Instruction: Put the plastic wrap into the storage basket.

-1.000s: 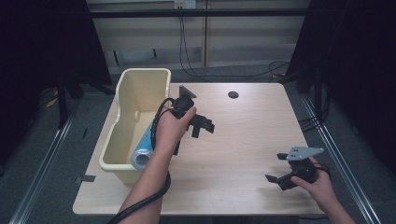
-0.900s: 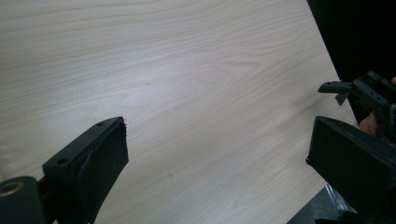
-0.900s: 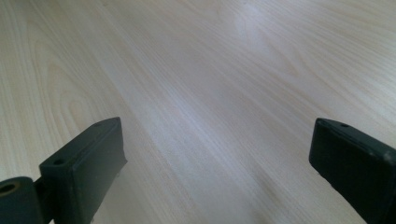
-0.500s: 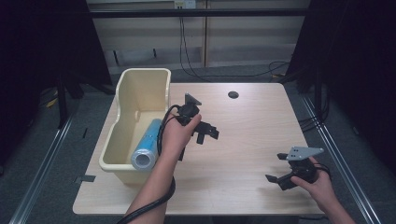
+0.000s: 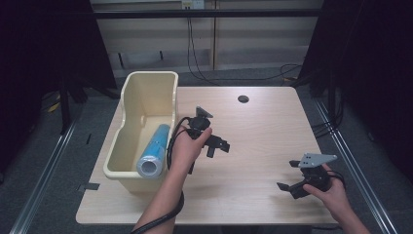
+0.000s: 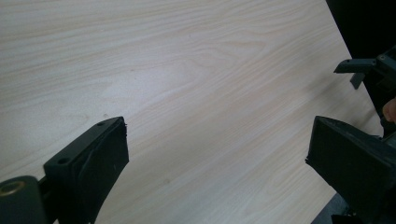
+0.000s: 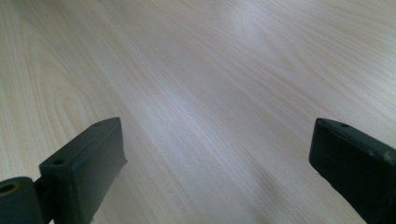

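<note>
A blue and white roll (image 5: 152, 152) lies inside the cream plastic bin (image 5: 130, 105) at the table's left side. Just right of the bin, over the table's middle, my left gripper (image 5: 218, 146) is open with nothing between its jaws. In the left gripper view, my left gripper (image 6: 219, 154) has bare wood between its spread jaws, and the other gripper (image 6: 369, 70) shows at the right edge. Near the front right corner my right gripper (image 5: 290, 176) rests open and empty. The right gripper view has my right gripper (image 7: 217, 154) looking along bare tabletop.
The light wooden table (image 5: 263, 131) has a round cable hole (image 5: 243, 99) near its far edge. Cables run across the floor behind the table. Metal rails line the floor on both sides.
My left gripper has moved right, away from the bin and out over the table's middle, leaving the roll lying in the bin. The right gripper has stayed put.
</note>
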